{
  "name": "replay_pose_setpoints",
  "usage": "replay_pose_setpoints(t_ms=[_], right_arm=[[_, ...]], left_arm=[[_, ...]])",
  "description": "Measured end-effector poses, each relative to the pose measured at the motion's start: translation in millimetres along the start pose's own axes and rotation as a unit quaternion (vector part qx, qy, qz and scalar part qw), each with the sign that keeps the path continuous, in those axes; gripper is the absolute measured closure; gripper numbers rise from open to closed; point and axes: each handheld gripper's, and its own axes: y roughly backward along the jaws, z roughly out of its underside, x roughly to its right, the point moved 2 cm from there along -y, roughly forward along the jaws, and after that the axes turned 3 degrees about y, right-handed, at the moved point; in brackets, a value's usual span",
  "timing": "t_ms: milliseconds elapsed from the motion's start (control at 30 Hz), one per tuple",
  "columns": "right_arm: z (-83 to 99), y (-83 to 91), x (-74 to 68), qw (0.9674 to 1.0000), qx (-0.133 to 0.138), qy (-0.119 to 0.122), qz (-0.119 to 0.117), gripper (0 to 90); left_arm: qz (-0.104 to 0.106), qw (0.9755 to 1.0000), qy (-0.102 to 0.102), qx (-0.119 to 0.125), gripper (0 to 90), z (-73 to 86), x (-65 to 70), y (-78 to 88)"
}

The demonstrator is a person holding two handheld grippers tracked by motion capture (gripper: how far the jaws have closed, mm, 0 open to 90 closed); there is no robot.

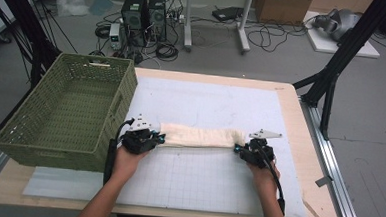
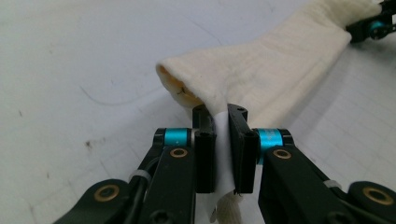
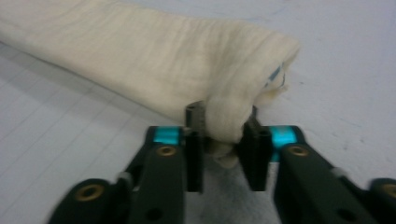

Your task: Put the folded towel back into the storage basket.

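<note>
1. A wooden table [image 1: 300,124] stands on a grey floor strewn with cables and computer towers [image 1: 145,13]; a white gridded mat [image 1: 212,179] covers most of its top.
2. A green woven basket [image 1: 71,109] sits on the left part of the table, its near corner just beside the left gripper.
3. A cream towel [image 1: 199,136], folded into a long narrow band, lies across the middle of the mat between the two grippers.
4. The left gripper [image 1: 155,137] pinches the towel's left end: in the left gripper view [image 2: 222,140] a thin fold of cloth is pressed between its two black jaws.
5. The right gripper [image 1: 239,148] grips the towel's right end: in the right gripper view [image 3: 223,144] a thicker bunch of cloth sits clamped between the jaws.
6. Both hands hold the grippers low over the mat.
</note>
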Motion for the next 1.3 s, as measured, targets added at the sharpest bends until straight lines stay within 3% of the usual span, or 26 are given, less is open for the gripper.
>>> replay_pose_setpoints(t_ms=[300,400,567,700,767,1033,1300], right_arm=[[0.4,1.5,-2.3,0.9995,0.005,0.031,0.002,80.9],[1.7,5.2,-1.3,0.9992,0.016,0.035,-0.011,81.3],[-1.9,16.6,-2.2,0.9968,0.037,0.066,-0.025,81.5],[-7.0,22.7,-1.0,0.9948,0.052,0.080,-0.036,81.6],[-10.3,25.0,-0.7,0.9942,0.058,0.082,-0.038,81.6],[-30.1,30.9,2.9,0.9934,0.073,0.080,-0.040,81.8],[-55.8,30.9,4.0,0.9920,0.090,0.081,-0.037,81.8]], left_arm=[[0.007,0.9998,0.003,0.016,82.0,2.8,5.7,10.9],[0.010,0.9997,0.004,0.024,82.0,3.7,6.7,17.5],[0.032,0.9983,-0.007,0.049,82.1,5.4,13.4,34.2],[0.036,0.9974,-0.016,0.061,82.1,5.8,18.1,42.2],[0.044,0.9959,-0.023,0.076,82.1,3.7,22.0,50.5],[0.045,0.9929,-0.047,0.100,82.1,-3.4,30.7,63.6],[0.041,0.9897,-0.054,0.126,82.1,-11.0,36.0,79.0]])
